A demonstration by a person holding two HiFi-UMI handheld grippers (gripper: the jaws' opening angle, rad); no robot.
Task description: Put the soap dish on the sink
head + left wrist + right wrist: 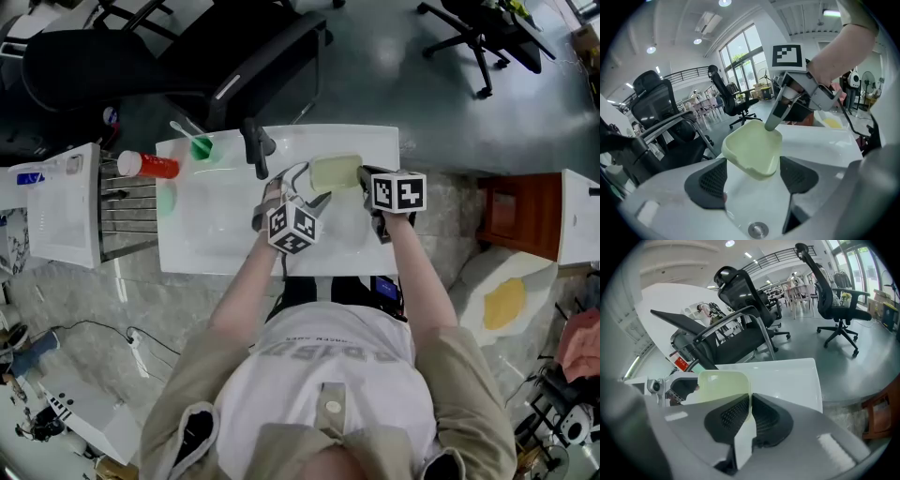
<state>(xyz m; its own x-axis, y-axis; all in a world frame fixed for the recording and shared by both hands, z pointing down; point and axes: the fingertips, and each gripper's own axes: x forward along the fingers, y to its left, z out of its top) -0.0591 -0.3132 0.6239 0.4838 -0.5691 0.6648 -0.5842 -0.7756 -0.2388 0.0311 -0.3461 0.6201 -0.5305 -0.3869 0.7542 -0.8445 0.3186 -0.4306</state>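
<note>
The pale green soap dish (335,172) hangs tilted over the white sink (225,251), near its back rim. My right gripper (367,180) is shut on the dish's right rim; in the right gripper view its pads pinch the thin wall of the dish (723,384). In the left gripper view the right gripper's fingers (774,119) clamp the far edge of the dish (754,149). My left gripper (754,178) stands open just short of the dish, its pads clear of the near edge. The drain (758,229) lies below.
A black faucet (255,147) rises at the sink's back middle. A green cup with a toothbrush (201,148) and a red bottle (150,166) stand at the back left. A wire rack (127,211) adjoins the left side. An orange cabinet (516,216) stands at the right.
</note>
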